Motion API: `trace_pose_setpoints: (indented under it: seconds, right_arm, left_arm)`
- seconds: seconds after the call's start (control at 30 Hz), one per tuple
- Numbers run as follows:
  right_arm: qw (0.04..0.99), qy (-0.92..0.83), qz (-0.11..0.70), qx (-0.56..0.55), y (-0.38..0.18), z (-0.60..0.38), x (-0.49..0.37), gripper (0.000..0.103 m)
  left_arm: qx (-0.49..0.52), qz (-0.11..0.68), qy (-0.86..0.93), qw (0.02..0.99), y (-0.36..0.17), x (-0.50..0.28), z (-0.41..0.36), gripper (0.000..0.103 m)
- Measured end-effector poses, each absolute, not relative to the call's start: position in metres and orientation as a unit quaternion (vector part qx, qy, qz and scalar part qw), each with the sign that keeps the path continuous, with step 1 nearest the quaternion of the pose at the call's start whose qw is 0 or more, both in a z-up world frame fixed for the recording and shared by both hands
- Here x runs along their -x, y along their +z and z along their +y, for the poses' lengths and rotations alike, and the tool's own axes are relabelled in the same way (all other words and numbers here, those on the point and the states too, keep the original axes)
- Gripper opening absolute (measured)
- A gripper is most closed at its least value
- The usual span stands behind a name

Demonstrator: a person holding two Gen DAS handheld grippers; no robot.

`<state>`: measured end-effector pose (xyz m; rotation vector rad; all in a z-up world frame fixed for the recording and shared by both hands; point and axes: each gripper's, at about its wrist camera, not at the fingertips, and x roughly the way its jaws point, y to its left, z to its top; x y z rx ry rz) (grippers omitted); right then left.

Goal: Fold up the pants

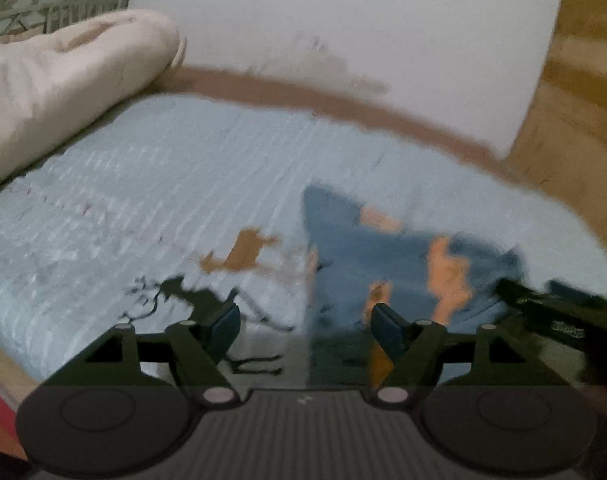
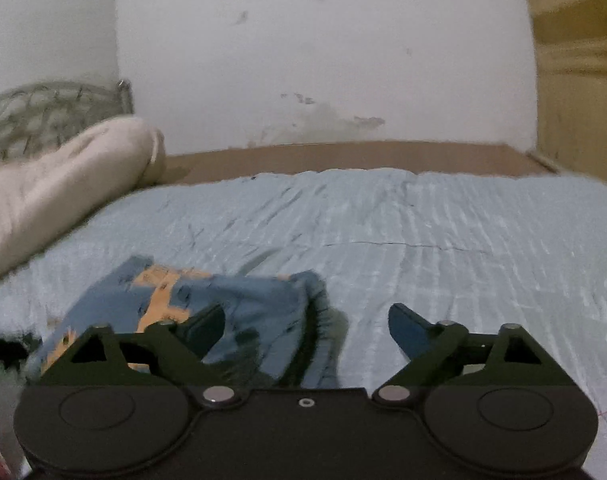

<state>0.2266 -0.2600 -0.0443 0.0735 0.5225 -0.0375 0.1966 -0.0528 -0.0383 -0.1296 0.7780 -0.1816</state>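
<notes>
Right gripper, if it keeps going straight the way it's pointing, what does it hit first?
Probably the blue pants: the right gripper stands open just over their right edge, with the light blue bedspread beyond. Depth is unclear.

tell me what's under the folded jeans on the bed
The jeans lie on the light blue bedspread, which shows all round them. Whatever sits directly beneath the denim is covered.

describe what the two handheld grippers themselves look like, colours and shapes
The left gripper and right gripper match: matte black bodies with two round discs, silver pivot pins, angular linkage arms and dark blue finger pads. The left body is ribbed; the right is smooth with a small central ring. No cables or sleeves show.
</notes>
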Motion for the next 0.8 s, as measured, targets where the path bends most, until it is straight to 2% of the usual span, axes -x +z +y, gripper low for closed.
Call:
trace_pose_setpoints:
  seconds: [0.07,0.17,0.3,0.5,0.57,0.8]
  right_arm:
    - [0.963,-0.031,0.268,-0.015,-0.051,-0.253,-0.226,0.094]
    - [0.959,-0.068,0.273,-0.019,-0.059,-0.26,-0.217,0.101]
    - [0.957,-0.063,0.279,-0.048,-0.066,-0.279,-0.207,0.102]
    - [0.968,-0.047,0.245,-0.042,-0.053,-0.27,-0.2,0.102]
    - [0.97,-0.032,0.239,-0.035,-0.046,-0.263,-0.21,0.102]
    - [0.966,-0.001,0.26,0.007,-0.042,-0.243,-0.271,0.102]
  left_arm:
    - [0.051,0.391,-0.087,0.915,-0.049,-0.199,-0.054,0.077]
    - [0.058,0.383,-0.098,0.917,-0.053,-0.191,-0.048,0.077]
    - [0.062,0.382,-0.106,0.916,-0.052,-0.184,-0.043,0.078]
    - [0.069,0.368,-0.091,0.923,-0.037,-0.196,-0.044,0.09]
    - [0.068,0.368,-0.091,0.923,-0.034,-0.205,-0.049,0.096]
    - [0.051,0.409,-0.081,0.908,-0.044,-0.227,-0.066,0.096]
